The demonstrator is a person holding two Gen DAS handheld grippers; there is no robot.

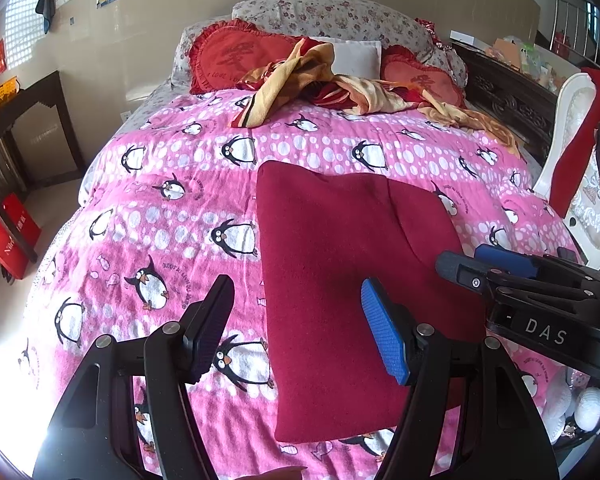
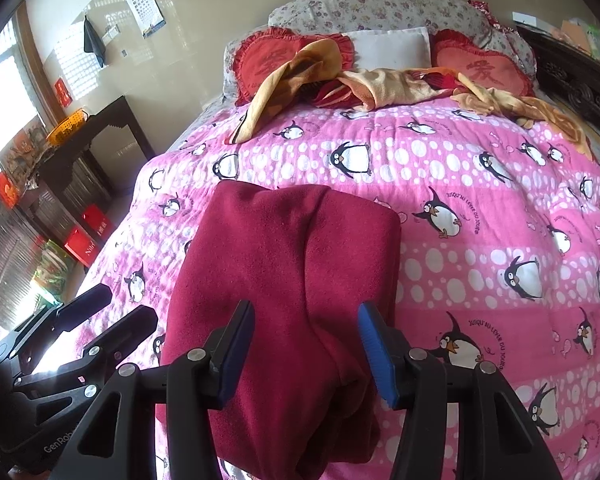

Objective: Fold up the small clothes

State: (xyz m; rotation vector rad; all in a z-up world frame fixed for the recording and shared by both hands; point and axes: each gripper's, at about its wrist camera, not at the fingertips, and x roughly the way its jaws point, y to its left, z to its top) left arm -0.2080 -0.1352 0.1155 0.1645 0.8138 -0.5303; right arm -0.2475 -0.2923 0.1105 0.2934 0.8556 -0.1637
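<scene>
A dark red garment (image 1: 340, 280) lies folded lengthwise on the pink penguin blanket (image 1: 172, 208). It also shows in the right wrist view (image 2: 284, 300), with a rumpled near end. My left gripper (image 1: 300, 336) is open and empty, hovering over the garment's left edge. My right gripper (image 2: 306, 356) is open above the garment's near end, with the cloth showing between the fingers but not pinched. The right gripper shows in the left wrist view (image 1: 492, 264) at the garment's right edge. The left gripper shows at the lower left of the right wrist view (image 2: 100, 316).
Red heart cushions (image 1: 236, 56), a white pillow (image 1: 356, 56) and a rumpled yellow-red towel (image 1: 300, 80) lie at the bed's head. A dark side table (image 1: 28, 120) and red bags (image 1: 12, 236) stand left. A white chair (image 1: 572, 152) stands right of the bed.
</scene>
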